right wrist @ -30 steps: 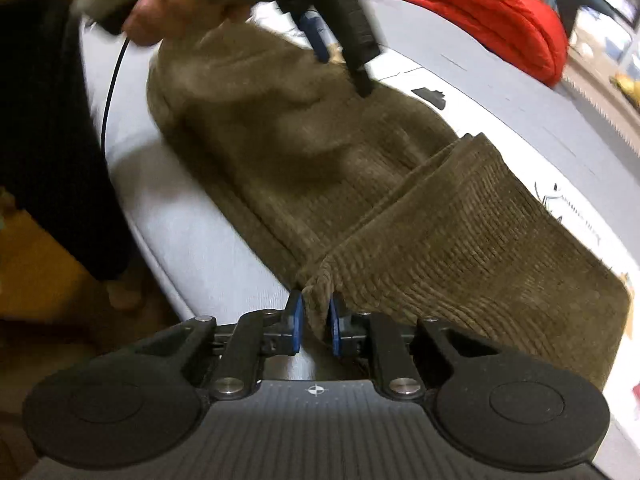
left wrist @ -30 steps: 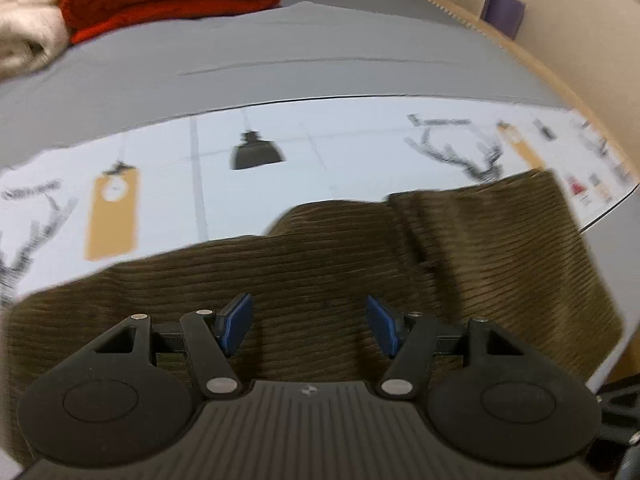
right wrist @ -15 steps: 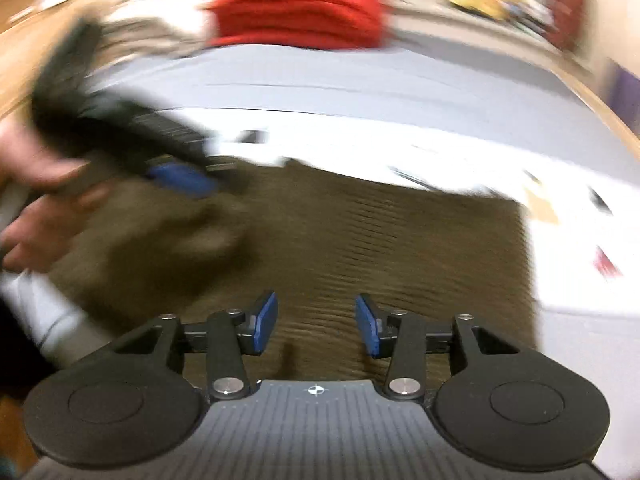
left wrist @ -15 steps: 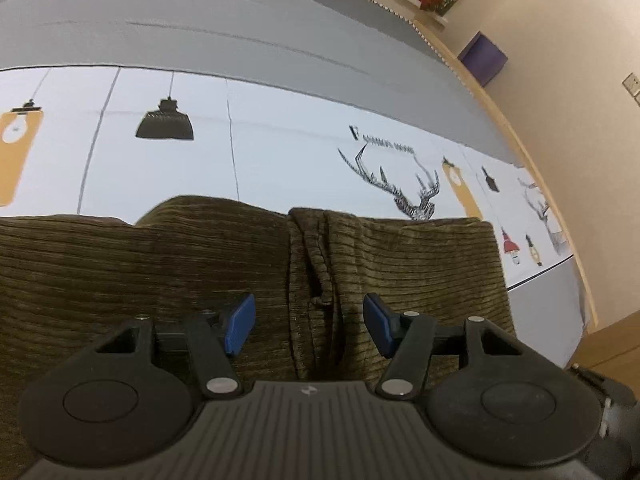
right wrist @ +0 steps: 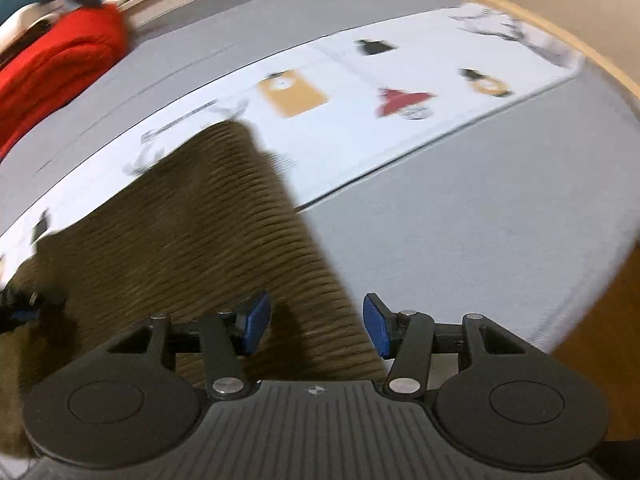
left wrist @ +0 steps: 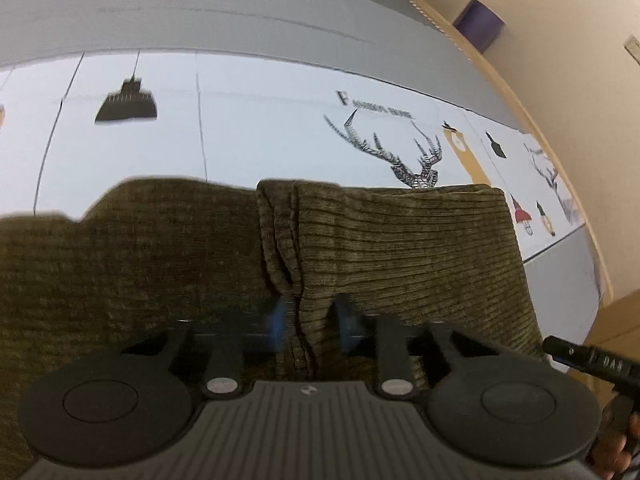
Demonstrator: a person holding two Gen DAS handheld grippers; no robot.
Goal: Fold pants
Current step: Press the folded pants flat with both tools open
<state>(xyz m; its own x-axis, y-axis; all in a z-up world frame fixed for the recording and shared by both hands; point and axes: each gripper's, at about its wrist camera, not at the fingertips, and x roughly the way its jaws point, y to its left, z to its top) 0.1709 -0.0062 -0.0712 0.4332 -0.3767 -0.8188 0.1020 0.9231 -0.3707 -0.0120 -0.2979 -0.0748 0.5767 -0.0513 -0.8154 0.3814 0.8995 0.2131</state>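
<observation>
Since half a second ago my left claw (left wrist: 310, 326) has narrowed around the raised ridge of the pants (left wrist: 400, 248); its blurred pads flank the fold, though whether they grip yet I cannot tell. My right claw (right wrist: 316, 326) hangs wide apart, empty, straddling the pants' right edge, likely to pinch it. They lie folded on the printed sheet (left wrist: 260, 120) covering the bed.
</observation>
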